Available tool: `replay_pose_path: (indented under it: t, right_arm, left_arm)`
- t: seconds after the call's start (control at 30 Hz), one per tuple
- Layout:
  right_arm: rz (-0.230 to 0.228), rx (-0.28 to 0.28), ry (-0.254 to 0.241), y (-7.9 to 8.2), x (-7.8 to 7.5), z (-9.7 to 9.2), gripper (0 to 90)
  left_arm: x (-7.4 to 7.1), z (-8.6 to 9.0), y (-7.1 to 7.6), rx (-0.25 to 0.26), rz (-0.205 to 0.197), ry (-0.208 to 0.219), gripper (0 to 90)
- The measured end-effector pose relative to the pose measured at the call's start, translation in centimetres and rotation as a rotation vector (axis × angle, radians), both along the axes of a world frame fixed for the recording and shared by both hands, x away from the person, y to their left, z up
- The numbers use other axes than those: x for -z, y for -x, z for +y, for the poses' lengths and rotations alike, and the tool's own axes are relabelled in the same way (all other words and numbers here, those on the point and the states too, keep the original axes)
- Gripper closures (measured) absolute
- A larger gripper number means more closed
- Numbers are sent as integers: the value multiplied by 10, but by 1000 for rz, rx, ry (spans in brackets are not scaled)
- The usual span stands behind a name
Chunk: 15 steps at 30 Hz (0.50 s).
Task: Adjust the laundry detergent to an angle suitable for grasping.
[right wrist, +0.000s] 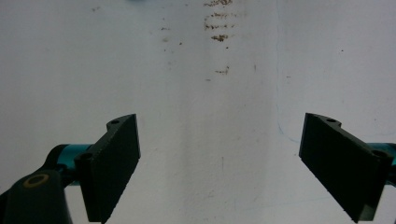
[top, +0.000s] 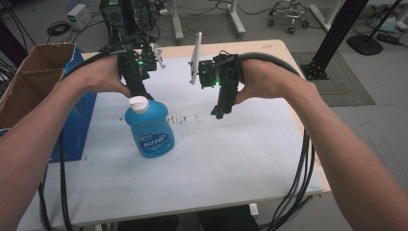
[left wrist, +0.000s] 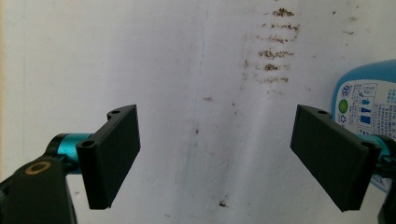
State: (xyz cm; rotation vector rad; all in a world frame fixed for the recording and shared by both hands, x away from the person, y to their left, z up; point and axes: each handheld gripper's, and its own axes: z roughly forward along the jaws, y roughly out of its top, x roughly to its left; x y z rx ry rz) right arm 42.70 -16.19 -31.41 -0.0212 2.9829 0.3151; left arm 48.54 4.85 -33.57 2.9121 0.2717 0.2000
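Blue bottle (top: 149,127) stands upright on the white table cover (top: 231,154), left of centre, white cap (top: 138,104) on top. Left gripper (top: 140,94) hangs just behind and above the cap, pointing down; its jaws stand wide with nothing between them, and in the left gripper view the bottle's label (left wrist: 366,105) sits just outside the right-hand jaw, so it's beside the bottle, not around it. My read: it's lining up for a grab and needs a small sideways shift to straddle the neck or body. Right gripper (top: 219,113) hovers well apart to the right over bare cover, jaws also spread and empty, probably held off to keep the lane free. Brown smudges (top: 180,118) mark the cover between the two tools. Room: plenty of open surface right of and in front of the bottle; the tight side is left, where the cardboard box (top: 36,77) stands off the table's left edge, near the left forearm. Cables (top: 298,173) trail off the near right edge, possible snag.
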Motion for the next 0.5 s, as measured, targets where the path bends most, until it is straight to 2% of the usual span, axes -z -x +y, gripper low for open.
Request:
replay_pose_path:
  t: [0.37, 0.5]
  right_arm:
    - [-10, -13, 15, 4, 0, 1, 116]
    - [-12, -17, 18, 6, 0, 1, 117]
  left_arm:
    - [0, 3, -4, -9, -2, 11, 159]
    - [1, 0, -1, -14, -6, -17, 159]
